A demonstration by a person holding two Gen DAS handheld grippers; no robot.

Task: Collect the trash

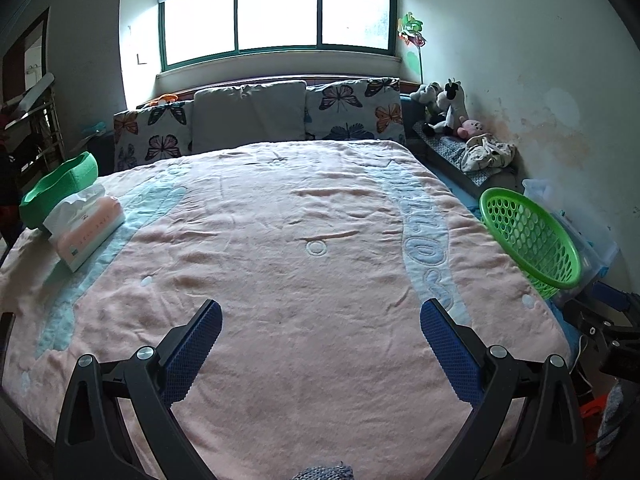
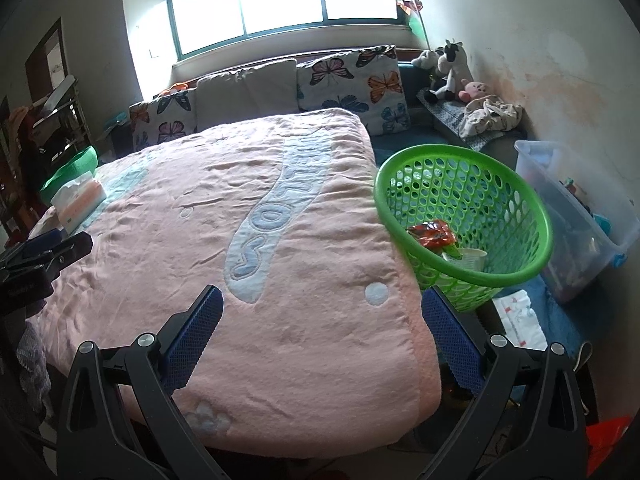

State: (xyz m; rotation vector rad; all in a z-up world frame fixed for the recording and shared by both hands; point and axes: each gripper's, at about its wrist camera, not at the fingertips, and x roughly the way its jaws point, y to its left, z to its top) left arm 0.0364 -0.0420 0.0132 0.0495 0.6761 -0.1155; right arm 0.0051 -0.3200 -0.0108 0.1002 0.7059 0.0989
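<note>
- Right now my left gripper (image 1: 320,320) hangs over the pink blanket (image 1: 280,240), fingers spread wide with nothing between them.
- My right gripper (image 2: 322,308) gapes the same, empty.
- One green basket (image 2: 472,276) sits just ahead-right of my right fingers, beside the bed.
- Inside it: one red wrapper (image 2: 434,233) and one white cup (image 2: 470,259).
- One tissue pack (image 1: 86,228) lies far ahead-left of my left gripper, against one green bowl (image 1: 60,188).

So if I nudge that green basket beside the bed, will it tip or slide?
The green basket already sits tilted against the blanket, so it would probably tip. Its perforated plastic walls and the few wrappers inside suggest it is light and would likely slide easily.
</note>
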